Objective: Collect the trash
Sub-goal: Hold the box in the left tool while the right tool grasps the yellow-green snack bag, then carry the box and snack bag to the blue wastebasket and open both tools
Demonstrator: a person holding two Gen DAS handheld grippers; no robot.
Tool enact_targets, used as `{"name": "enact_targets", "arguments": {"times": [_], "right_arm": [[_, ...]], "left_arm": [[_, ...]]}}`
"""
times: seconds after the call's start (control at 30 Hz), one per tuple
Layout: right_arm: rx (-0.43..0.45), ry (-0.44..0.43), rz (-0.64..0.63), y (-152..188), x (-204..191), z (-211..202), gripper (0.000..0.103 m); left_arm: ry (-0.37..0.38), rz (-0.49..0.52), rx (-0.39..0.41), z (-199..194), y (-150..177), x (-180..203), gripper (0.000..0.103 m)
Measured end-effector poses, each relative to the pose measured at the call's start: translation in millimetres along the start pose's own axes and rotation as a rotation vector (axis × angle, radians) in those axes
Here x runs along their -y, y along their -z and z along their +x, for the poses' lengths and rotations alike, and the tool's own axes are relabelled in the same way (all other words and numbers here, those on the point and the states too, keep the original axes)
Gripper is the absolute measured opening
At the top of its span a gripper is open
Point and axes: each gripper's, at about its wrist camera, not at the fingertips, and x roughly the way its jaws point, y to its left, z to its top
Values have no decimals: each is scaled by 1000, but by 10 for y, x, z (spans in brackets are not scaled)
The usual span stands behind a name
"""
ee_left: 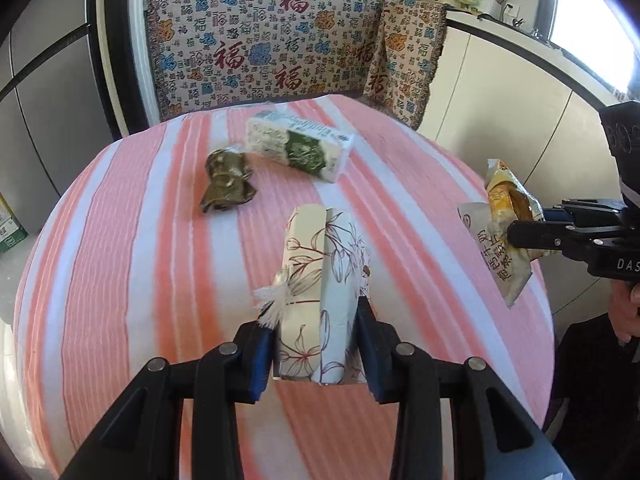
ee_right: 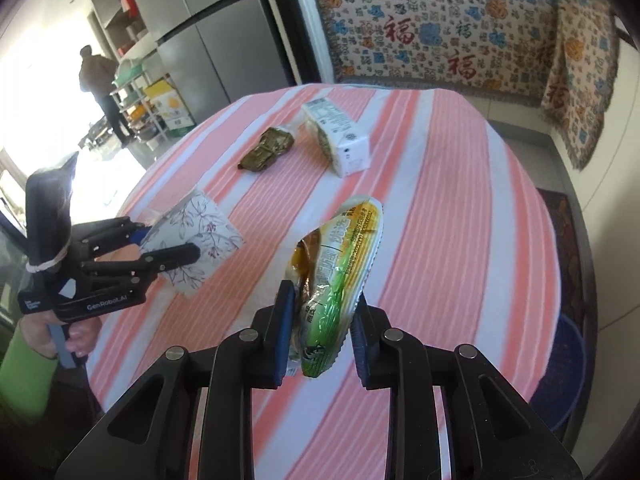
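Note:
My left gripper [ee_left: 316,344] is shut on a floral tissue pack [ee_left: 320,280], held above the pink striped table [ee_left: 160,240]; it also shows in the right wrist view [ee_right: 168,254] with the pack [ee_right: 196,240]. My right gripper [ee_right: 320,332] is shut on a yellow-green snack wrapper [ee_right: 340,264], held above the table; in the left wrist view it [ee_left: 524,228] holds the wrapper [ee_left: 500,240] at the right edge. A crumpled dark green wrapper [ee_left: 226,182] and a green-and-white tissue pack [ee_left: 300,144] lie on the table farther off.
A patterned blanket [ee_left: 264,40] drapes furniture behind the table. A blue bin [ee_right: 568,376] stands on the floor at the table's right side. A person [ee_right: 100,80] stands far off by shelves. A grey fridge [ee_right: 216,40] is behind.

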Motion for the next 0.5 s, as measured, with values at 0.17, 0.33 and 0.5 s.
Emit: {"name": "enact_targets", "arguments": {"times": [0.17,0.33,0.5], "right_arm": [[62,68,73,124,558,-479,26],[84,181,139,287,1143,-802,26],[77,268,202,441,1612,-920,26]], "left_arm": [[90,52,27,51,-320,684,37],[179,110,21,256,-581,1395,37],[245,166,-5,534,-807,2104,37]]}}
